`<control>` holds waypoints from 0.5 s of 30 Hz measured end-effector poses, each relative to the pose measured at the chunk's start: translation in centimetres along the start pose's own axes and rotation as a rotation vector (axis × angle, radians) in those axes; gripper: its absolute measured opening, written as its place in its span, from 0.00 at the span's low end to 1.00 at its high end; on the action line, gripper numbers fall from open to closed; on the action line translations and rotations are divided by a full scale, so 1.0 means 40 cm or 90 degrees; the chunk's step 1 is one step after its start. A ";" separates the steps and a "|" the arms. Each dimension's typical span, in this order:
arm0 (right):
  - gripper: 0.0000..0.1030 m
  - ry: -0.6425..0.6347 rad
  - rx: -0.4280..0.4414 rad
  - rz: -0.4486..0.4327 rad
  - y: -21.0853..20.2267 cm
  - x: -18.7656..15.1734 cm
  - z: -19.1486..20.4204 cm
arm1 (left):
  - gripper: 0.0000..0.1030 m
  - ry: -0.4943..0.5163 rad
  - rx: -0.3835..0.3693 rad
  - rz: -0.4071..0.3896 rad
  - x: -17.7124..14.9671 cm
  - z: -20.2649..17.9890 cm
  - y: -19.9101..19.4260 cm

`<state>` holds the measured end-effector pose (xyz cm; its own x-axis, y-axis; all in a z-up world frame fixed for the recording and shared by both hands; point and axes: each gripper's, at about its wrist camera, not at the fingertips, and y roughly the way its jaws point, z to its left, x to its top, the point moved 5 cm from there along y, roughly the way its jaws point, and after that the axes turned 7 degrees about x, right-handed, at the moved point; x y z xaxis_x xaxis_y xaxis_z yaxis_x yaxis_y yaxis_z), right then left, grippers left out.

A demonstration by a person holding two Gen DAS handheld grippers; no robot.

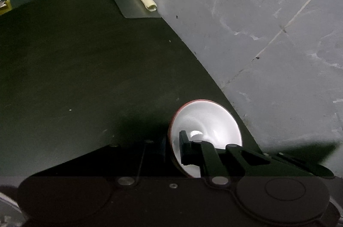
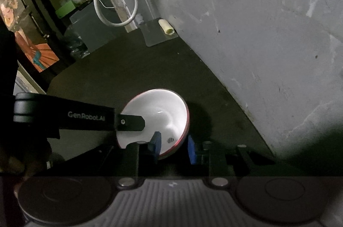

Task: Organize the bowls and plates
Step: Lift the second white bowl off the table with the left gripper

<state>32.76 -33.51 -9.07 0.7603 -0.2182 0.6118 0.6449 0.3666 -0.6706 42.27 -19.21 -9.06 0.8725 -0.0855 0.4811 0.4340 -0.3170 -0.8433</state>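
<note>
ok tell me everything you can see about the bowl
The bowl is round, glossy white inside with a red rim and red outer wall, ceramic by its look, and apparently empty. It is tilted on the dark tabletop near the grey wall. Both grippers meet it: the right gripper straddles its near rim with blue pads, one inside and one outside, and the left gripper has one finger inside the bowl.

Bowl (image 1: 211, 120) (image 2: 158, 111): white inside, red outside, tilted on its side over dark table, near wall; whether it rests there is unclear.
</note>
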 end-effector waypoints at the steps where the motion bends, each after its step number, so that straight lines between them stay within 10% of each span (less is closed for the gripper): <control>1: 0.28 -0.001 0.003 -0.003 -0.006 0.000 0.005 | 0.12 -0.003 0.001 -0.004 -0.001 0.002 -0.010; 15: 0.27 -0.046 0.041 -0.034 -0.105 -0.012 0.129 | 0.12 -0.029 0.016 -0.058 -0.053 0.048 -0.173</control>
<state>29.28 -30.29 -4.38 0.7161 -0.1741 0.6760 0.6759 0.4148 -0.6092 37.84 -15.03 -4.69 0.8381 -0.0134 0.5453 0.5173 -0.2977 -0.8024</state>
